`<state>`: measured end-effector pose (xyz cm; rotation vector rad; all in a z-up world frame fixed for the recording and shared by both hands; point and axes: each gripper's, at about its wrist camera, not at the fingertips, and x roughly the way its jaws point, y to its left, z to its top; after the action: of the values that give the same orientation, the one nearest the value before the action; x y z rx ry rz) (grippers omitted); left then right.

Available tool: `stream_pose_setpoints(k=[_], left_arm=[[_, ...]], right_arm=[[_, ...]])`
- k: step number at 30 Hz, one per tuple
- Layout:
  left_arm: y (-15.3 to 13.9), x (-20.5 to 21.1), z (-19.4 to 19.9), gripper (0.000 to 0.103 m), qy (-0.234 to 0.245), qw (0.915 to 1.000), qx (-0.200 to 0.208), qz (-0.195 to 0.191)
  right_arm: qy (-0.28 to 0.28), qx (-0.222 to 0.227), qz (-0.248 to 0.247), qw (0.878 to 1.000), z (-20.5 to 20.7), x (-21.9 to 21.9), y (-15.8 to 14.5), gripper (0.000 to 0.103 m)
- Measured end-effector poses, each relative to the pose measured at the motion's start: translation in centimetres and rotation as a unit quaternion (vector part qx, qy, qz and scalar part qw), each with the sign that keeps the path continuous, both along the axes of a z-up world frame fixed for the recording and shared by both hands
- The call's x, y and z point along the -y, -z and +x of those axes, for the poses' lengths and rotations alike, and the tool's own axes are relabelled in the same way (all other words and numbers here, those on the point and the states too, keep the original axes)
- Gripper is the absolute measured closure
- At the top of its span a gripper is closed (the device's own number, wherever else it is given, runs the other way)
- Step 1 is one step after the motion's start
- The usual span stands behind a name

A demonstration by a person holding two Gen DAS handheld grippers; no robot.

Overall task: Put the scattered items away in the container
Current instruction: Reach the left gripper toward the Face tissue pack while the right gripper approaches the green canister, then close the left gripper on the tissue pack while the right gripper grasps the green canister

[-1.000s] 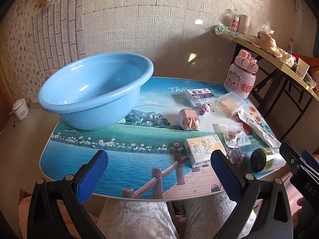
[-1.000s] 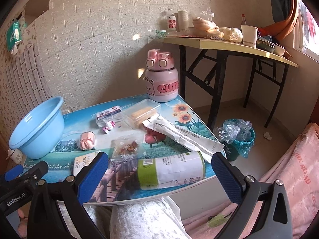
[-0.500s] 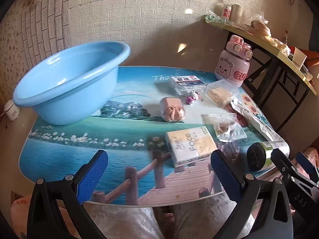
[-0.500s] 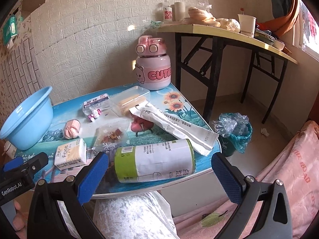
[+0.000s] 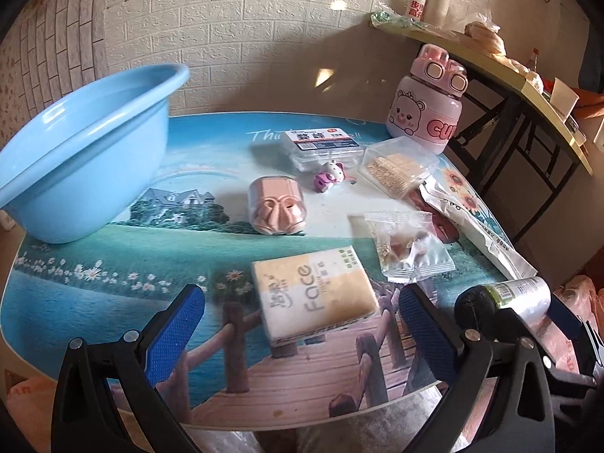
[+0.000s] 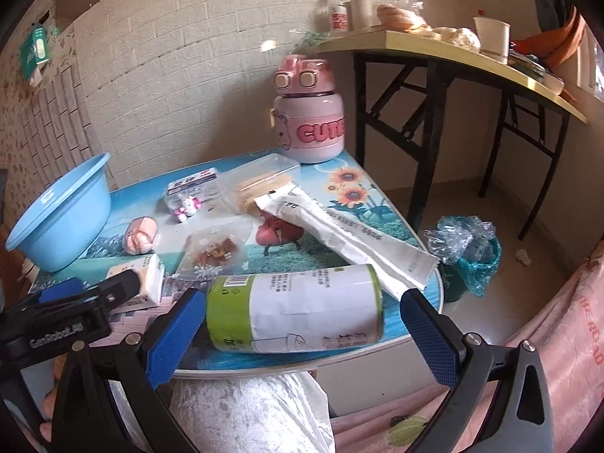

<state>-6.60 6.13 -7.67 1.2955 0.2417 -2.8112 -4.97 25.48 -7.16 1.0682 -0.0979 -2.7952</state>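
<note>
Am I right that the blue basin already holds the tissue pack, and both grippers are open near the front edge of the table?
Not quite. The blue basin holds nothing; in the left wrist view the tissue pack lies on the table, just ahead of the open left gripper. The rest is right: the right gripper is open too, with the roll between its fingers.

The left claw [image 5: 302, 336] and the right claw [image 6: 300, 334] both gape wide, blue pads apart, level side by side, gripping nothing.
</note>
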Motion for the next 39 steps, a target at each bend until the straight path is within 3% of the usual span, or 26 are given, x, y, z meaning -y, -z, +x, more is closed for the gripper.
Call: stream_pose_setpoints(k=[12, 29, 32, 34, 39], left_arm=[[1.6, -1.0, -1.7, 0.0, -0.014, 0.9997, 0.017, -0.012], [2.4, -0.7, -1.5, 0.001, -0.052, 0.9965, -0.026, -0.06], [2.4, -0.8, -1.3, 0.008, -0.054, 0.9958, -0.038, -0.063], [2.4, -1.1, -1.1, 0.019, -0.051, 0.9953, -0.042, -0.07], [2.3, -1.2, -0.8, 0.03, -0.046, 0.9953, -0.047, -0.071]], right_arm=[[-0.016, 0.011, 0.001, 1.0, -0.8, 0.0, 1.1, 0.0], [0.002, 0.03, 0.002, 1.0, -2.8, 0.4, 2.8, 0.0], [0.003, 0.027, -0.002, 1.0, -3.0, 0.4, 2.9, 0.0], [0.004, 0.026, -0.001, 1.0, -3.0, 0.4, 2.9, 0.0], [0.002, 0.024, -0.005, 1.0, -2.9, 0.3, 2.9, 0.002]])
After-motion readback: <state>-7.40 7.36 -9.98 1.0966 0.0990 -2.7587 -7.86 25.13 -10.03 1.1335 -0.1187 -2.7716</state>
